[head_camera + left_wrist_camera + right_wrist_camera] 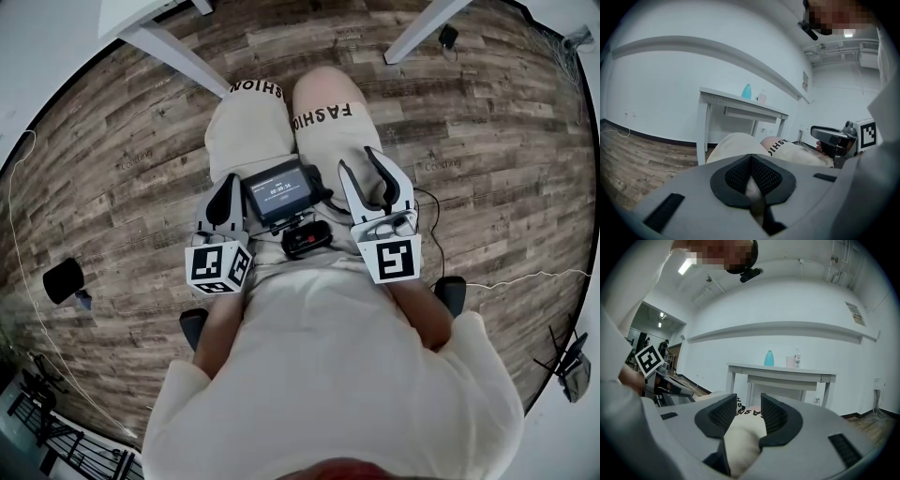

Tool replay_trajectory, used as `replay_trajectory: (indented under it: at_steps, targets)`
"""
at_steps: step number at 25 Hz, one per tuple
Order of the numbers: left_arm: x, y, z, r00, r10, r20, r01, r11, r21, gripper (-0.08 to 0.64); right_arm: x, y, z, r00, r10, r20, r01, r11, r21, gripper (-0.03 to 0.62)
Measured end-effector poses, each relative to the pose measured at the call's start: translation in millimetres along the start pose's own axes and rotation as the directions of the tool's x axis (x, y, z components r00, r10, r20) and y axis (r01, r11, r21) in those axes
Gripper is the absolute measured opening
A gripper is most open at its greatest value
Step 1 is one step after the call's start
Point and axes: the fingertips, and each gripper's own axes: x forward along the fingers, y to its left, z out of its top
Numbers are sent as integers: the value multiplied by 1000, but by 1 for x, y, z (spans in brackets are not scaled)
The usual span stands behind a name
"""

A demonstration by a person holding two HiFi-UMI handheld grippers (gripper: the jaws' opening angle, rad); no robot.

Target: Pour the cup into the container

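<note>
A white table (780, 369) stands across the room by the wall. On it are a teal container (768, 358), a pale pink cup (790, 361) and a small clear bottle (797, 357). The left gripper view shows the same teal container (746, 91) and cup (761, 98). Both grippers rest over the seated person's lap, far from the table. My left gripper (226, 199) (751, 161) is shut with nothing in it. My right gripper (367, 176) (748, 405) is open by a narrow gap and holds nothing; only the trouser leg shows behind it.
A small screen device (281, 192) and a black unit (306, 240) sit between the grippers on the person's lap. White table legs (178, 56) cross the wooden floor (112, 159) ahead. Cables lie on the floor at the right (511, 277).
</note>
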Motion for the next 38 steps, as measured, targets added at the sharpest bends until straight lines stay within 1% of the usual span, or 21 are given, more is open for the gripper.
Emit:
replay_trajectory:
  at_steps: [14, 21, 38]
  targets:
    - [-1, 0, 0, 1000, -1, 0, 1, 1000, -2, 11, 0, 1, 1, 1000, -1, 1, 1, 1000, -2, 166]
    - [-1, -1, 1, 1000, -1, -1, 1, 1000, -3, 9, 0, 3, 0, 1000, 4, -8, -5, 1000, -19, 166]
    - [-1, 0, 0, 1000, -2, -1, 2, 1000, -4, 11, 0, 2, 0, 1000, 2, -4, -2, 1000, -12, 166]
